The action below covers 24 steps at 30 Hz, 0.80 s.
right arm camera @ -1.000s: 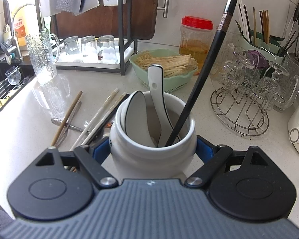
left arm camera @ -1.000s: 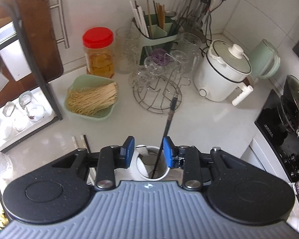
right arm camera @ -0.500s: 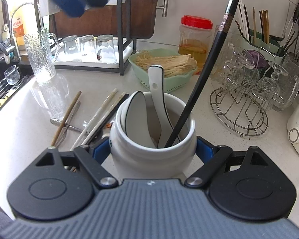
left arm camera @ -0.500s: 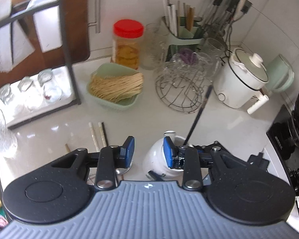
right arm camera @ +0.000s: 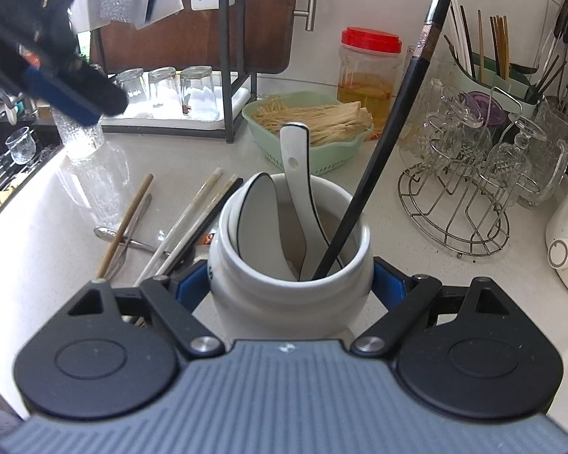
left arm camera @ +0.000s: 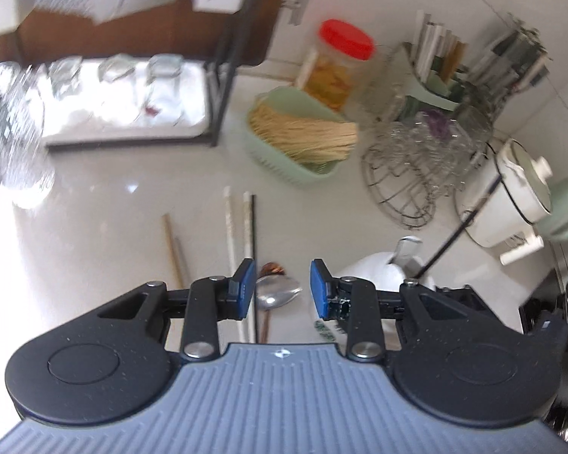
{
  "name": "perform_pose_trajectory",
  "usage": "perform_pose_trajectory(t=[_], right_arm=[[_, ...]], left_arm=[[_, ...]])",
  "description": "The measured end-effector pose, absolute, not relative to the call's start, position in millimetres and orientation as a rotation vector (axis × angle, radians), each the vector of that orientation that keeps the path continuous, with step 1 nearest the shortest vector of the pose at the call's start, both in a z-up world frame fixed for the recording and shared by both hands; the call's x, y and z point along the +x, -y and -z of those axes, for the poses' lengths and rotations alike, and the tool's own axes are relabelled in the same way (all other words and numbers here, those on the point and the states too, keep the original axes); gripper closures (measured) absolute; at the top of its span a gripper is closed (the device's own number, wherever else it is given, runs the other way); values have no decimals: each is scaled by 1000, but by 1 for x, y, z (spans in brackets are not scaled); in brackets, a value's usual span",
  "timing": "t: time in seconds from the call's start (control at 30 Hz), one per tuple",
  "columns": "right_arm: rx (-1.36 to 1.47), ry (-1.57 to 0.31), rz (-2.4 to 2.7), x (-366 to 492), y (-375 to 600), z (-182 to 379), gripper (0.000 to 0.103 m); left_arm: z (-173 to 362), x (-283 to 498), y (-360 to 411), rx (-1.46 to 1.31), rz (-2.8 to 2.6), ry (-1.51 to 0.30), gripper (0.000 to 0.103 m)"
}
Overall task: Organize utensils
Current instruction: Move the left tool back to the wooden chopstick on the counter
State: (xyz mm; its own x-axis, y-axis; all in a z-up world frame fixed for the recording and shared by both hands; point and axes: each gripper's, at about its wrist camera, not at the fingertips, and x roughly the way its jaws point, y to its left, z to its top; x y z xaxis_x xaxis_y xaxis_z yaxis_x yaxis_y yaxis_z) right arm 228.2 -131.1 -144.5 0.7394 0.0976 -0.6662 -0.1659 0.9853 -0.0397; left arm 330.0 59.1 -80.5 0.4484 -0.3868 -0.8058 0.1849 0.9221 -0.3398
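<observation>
- Two grippers show, each with black arms and blue pads.
- The right gripper (right arm camera: 289,287) squeezes a round white jar (right arm camera: 289,283) between its pads. The jar looks smooth and shiny, like pottery.
- Inside the jar stand two white spoons (right arm camera: 295,174) with thin dark edges, and one long black chopstick (right arm camera: 382,143) with a silver band near its top (it leans to the right).
- The left gripper (left arm camera: 283,288) hangs over the counter with its fingers apart and nothing between them.
- Just under that gap lies a shiny metal spoon (left arm camera: 278,292) on the smooth white counter (left arm camera: 113,227).
- Pale and dark chopsticks (left arm camera: 240,227) lie loose on the counter beside the jar, with a brown wooden one (left arm camera: 172,246) further left.
- A light green basket (right arm camera: 322,151) holds a bunch of dry yellow noodles.
- A clear jar with a red lid (right arm camera: 369,64) stands behind the basket, with something yellow inside.
- A round wire rack (right arm camera: 458,196) holds bumpy glass cups.
</observation>
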Motion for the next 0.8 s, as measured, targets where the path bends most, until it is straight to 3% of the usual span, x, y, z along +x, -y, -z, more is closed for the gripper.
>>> perform_pose_trajectory(t=[0.8], right_arm=[[-103, -796, -142, 238, 130, 141, 12]], left_arm=[[190, 374, -109, -253, 141, -1098, 70]])
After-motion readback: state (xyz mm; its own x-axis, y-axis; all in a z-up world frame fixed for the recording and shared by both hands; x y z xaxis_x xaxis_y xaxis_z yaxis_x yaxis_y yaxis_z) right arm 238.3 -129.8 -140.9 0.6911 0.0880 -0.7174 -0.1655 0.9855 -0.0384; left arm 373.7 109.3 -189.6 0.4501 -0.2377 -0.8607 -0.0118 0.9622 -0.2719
